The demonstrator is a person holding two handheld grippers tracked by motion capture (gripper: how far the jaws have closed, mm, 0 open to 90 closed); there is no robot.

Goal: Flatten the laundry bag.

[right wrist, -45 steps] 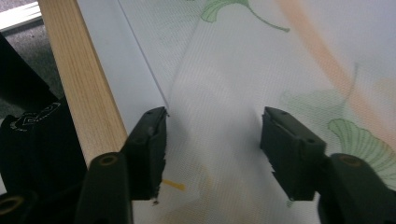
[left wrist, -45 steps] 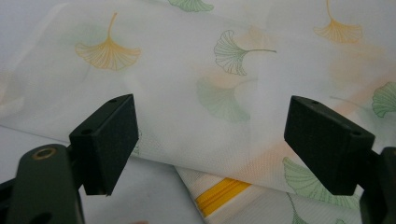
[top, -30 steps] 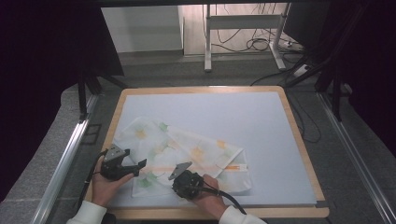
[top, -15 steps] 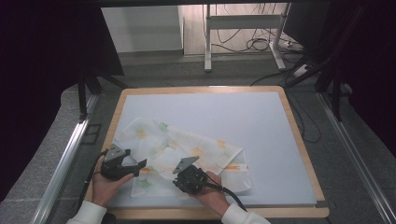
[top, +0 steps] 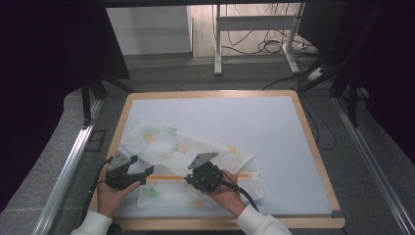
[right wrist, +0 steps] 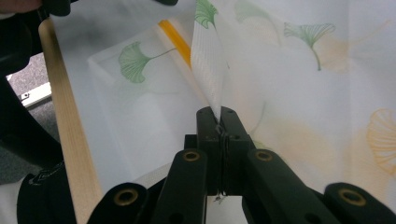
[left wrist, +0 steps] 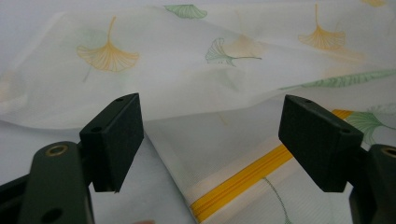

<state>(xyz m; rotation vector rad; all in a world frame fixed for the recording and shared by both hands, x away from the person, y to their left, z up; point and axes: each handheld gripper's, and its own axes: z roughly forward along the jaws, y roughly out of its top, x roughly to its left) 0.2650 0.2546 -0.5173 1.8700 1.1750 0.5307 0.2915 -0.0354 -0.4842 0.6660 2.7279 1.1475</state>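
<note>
Lying rumpled on the near-left part of the surface [top: 274, 127]: a thin white cloth [top: 191, 152] printed with green and orange ginkgo leaves, an orange stripe [top: 169, 177] running along its near hem. Part of it is folded over itself.

Right tool [top: 195, 180]: jaws pressed fully together, pinching a raised fold of the cloth. In the right gripper view that fold stands up from between the pads as a narrow ribbed strip [right wrist: 209, 65], stripe and a green leaf just behind it.

Left tool [top: 148, 170]: jaws wide apart, having just closed a touch, nothing pressed between them. In the left gripper view the cloth's striped corner [left wrist: 224, 186] lies on the surface between the two pads [left wrist: 116, 135], touching neither. This tool sits at the cloth's near-left edge, near the right one, stripe running between the two.

Surface is pale with a wooden rim [top: 313, 147]. Beyond it, grey floor, metal stand legs [top: 218, 44] and loose cables [top: 274, 46].
</note>
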